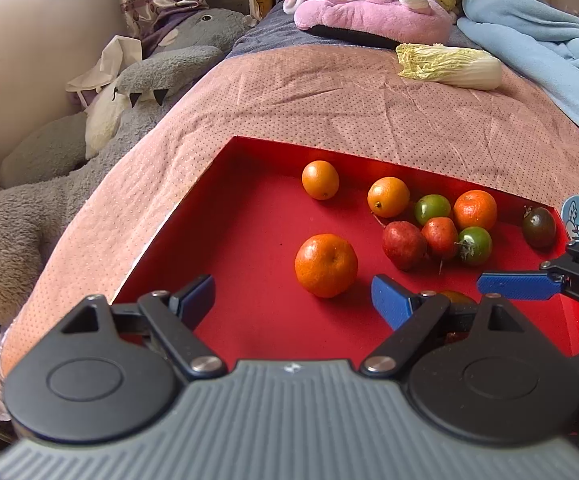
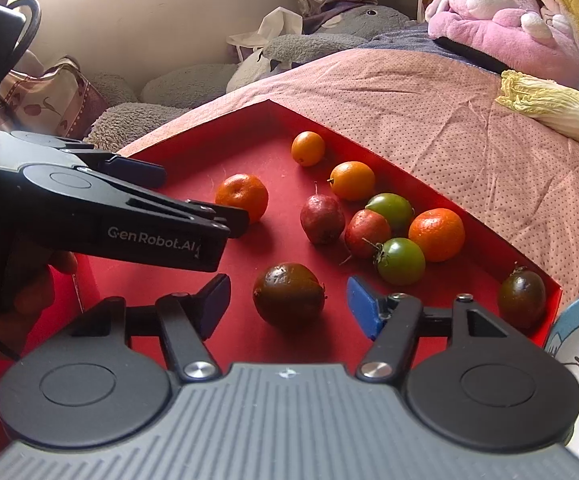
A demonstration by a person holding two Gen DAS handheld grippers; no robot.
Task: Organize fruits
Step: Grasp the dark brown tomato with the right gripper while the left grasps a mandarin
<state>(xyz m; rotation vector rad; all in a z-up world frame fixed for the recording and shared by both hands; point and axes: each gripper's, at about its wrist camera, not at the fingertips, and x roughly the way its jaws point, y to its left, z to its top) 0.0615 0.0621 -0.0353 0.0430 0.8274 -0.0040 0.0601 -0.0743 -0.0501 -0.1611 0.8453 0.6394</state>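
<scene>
Inside the shallow red cardboard tray [image 2: 217, 148] lie four oranges, two red pears, two green tomatoes and two dark tomatoes. Only the right wrist view fully shows the near dark tomato [image 2: 288, 294], between the right gripper [image 2: 289, 304]'s parted fingers, untouched. The left gripper [image 1: 293, 300] gapes before the big orange [image 1: 325, 265]. Pear stems point away.

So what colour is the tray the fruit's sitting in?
Red. The tray shows best in the right wrist view.
</scene>
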